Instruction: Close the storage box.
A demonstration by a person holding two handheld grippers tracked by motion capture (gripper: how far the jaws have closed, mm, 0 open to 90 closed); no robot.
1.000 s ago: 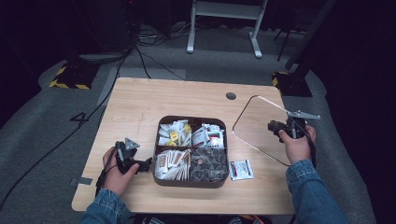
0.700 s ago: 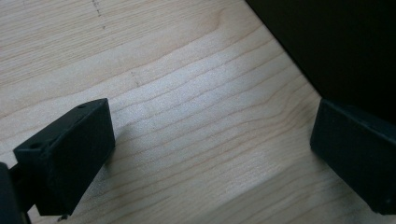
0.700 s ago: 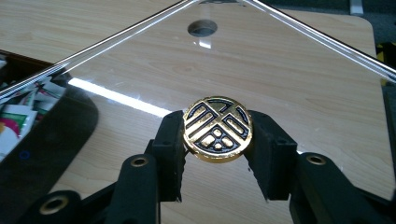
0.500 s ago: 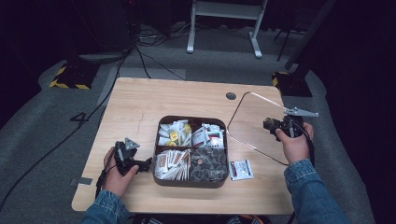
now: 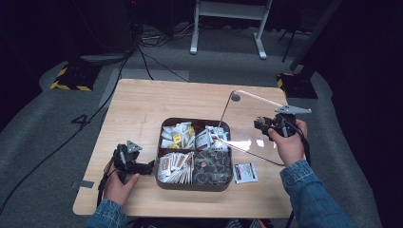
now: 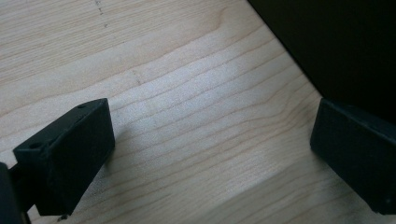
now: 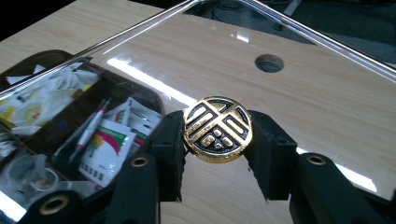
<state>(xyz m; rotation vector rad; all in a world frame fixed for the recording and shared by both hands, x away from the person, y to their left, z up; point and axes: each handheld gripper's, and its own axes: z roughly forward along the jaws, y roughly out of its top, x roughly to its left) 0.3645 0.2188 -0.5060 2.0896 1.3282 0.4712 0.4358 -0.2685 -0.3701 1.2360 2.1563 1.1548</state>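
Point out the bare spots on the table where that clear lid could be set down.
Bare wood runs across the far half of the table, between the tray and the far edge, beside the cable hole. The near right is crowded: a loose packet lies there. The left gripper occupies the tray's left side.

At the lower left and lower right of the high view, blue denim sleeves (image 5: 311,192) cover both forearms. The black two-jaw left gripper (image 5: 152,165) and right gripper (image 7: 217,154) have blocky jaws with brass-ringed screw holes, grey three-cornered top plates and trailing black cables.
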